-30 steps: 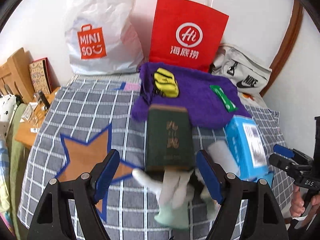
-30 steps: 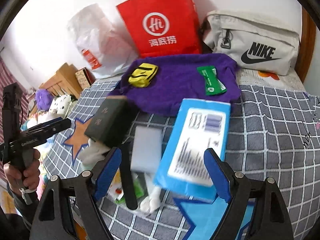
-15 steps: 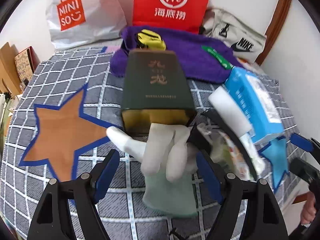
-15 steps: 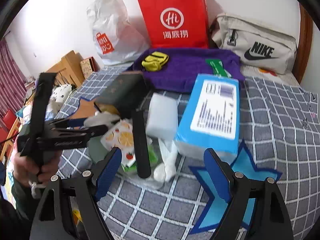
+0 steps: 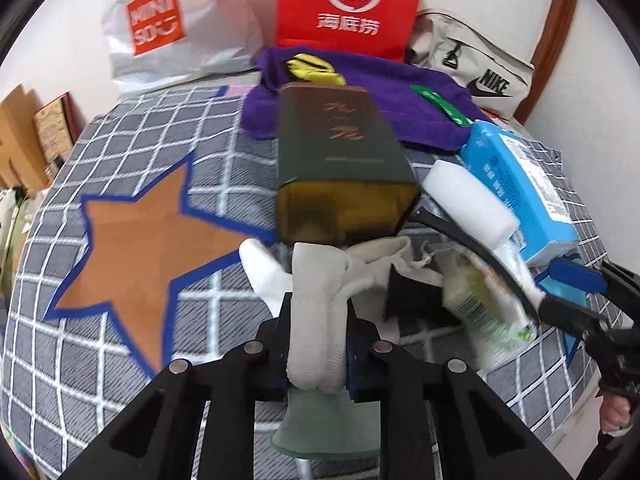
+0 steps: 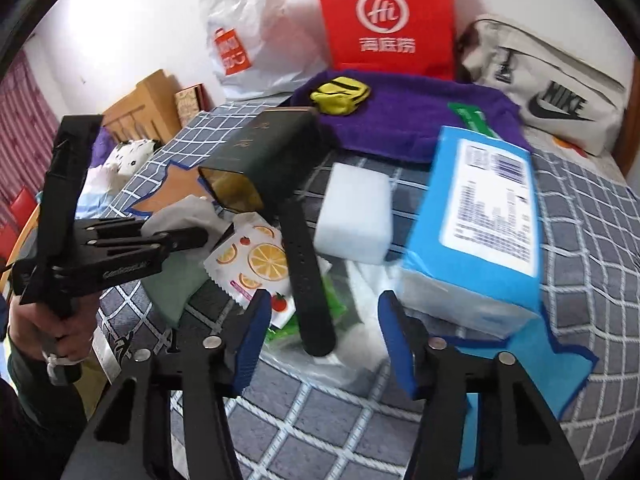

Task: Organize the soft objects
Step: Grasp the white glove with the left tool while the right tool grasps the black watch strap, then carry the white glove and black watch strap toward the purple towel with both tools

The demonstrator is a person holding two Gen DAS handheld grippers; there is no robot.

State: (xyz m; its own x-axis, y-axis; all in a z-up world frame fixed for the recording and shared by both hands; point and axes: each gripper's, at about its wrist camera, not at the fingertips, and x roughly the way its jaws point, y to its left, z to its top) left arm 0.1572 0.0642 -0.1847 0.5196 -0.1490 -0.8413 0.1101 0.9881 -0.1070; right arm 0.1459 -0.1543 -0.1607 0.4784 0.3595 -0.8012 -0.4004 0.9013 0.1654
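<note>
Closing on a white glove (image 5: pixel 316 312) atop a grid-patterned bed (image 5: pixel 120 360), left tool (image 5: pixel 318 344) jaws nearly together, pads pressing the glove's sides. Glove lying lengthwise along the tool, fingers pointing away toward a dark green box (image 5: pixel 340 152), pale green cuff nearest the camera. Right tool (image 6: pixel 324 340) half open and narrowing, grasping nothing, poised over a black strap (image 6: pixel 306 276) and a fruit-print packet (image 6: pixel 256 264). Alongside: white foam block (image 6: pixel 356 216), blue tissue pack (image 6: pixel 480 216). Behind: purple towel (image 6: pixel 408 116), red paper bag (image 6: pixel 384 16).
</note>
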